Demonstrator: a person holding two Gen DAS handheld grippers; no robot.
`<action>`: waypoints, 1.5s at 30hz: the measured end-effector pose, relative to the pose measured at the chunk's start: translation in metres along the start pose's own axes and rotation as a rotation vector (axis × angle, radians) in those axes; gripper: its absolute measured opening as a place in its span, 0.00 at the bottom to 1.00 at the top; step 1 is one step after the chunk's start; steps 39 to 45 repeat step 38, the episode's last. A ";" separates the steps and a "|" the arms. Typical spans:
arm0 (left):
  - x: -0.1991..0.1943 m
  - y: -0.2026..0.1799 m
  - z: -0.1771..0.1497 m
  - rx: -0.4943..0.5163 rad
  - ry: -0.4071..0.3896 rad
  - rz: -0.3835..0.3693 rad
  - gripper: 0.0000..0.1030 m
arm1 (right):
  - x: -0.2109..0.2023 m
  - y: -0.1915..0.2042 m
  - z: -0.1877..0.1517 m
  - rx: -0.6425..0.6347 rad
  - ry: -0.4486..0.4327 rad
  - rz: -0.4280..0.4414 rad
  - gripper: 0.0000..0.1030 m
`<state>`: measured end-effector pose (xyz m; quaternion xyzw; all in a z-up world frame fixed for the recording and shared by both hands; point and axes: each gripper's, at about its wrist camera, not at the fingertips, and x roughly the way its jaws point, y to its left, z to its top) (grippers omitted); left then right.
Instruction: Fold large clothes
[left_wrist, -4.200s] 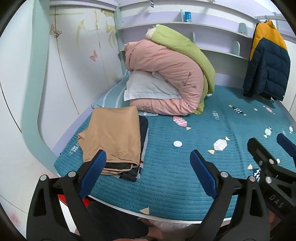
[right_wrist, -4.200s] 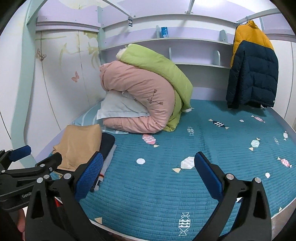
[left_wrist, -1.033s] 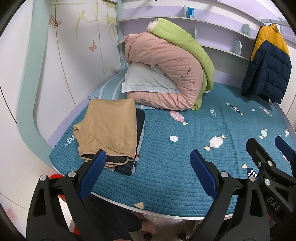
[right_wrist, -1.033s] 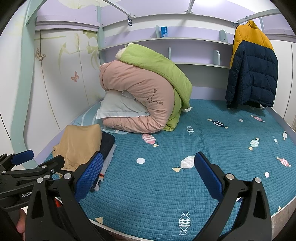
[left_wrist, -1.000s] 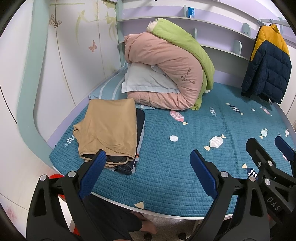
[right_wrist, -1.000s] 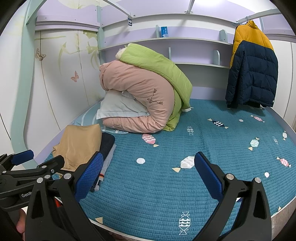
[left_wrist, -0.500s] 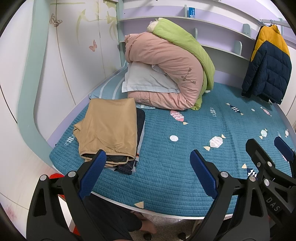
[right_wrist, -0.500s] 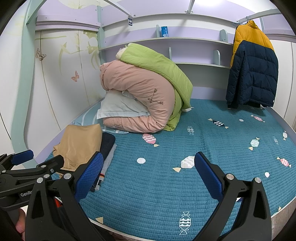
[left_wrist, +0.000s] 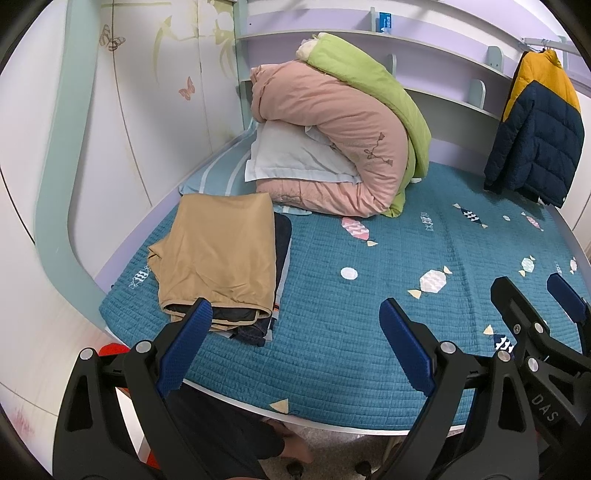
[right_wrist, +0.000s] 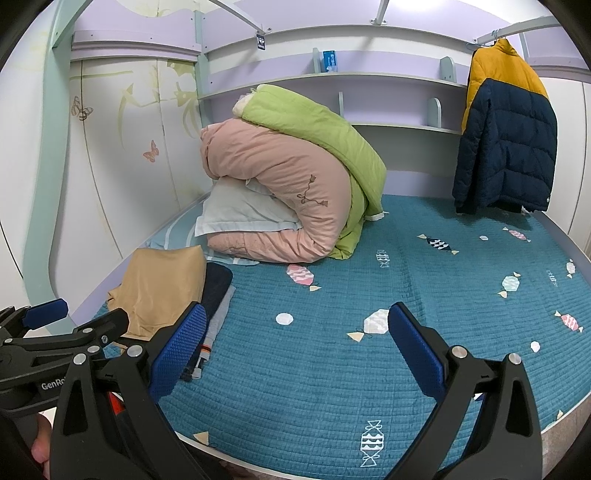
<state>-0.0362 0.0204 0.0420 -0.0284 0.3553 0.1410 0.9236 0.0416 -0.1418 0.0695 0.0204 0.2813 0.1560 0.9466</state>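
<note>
— While both cameras look over the same bed, what does each one catch alone?

— From the left wrist view, the left gripper has its blue fingers wide apart with nothing between them, hanging over the near edge. Just beyond the left finger lies the pile of folded clothes, tan cloth on top, dark pieces under it, at the near left of the teal quilt. That view alone shows the pile's near end, where the layers stack, and a bit of floor under the bed edge. The right gripper pokes in at the right.

— And the other side?

— In the right wrist view, the right gripper is spread open too, holding nothing. The pile sits to its far left, partly behind the left finger, so its near end is hidden. This view shows more of the shelf and the quilt's right side.

— Anything hard to read?

— A pink and green duvet bundle sits at the far left over a pale pillow; a navy and yellow jacket hangs far right. How many garments the pile holds cannot be told. A red object at the bottom left is mostly covered.
</note>
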 end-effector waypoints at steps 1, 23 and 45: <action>0.000 0.000 0.000 0.000 0.000 -0.001 0.90 | 0.000 0.001 0.000 0.000 0.000 0.000 0.93; 0.004 -0.002 -0.006 -0.017 0.024 0.002 0.90 | 0.006 0.001 -0.005 -0.007 0.022 0.000 0.93; 0.008 -0.010 -0.006 -0.022 0.045 0.005 0.90 | 0.010 -0.008 -0.006 0.008 0.041 0.003 0.93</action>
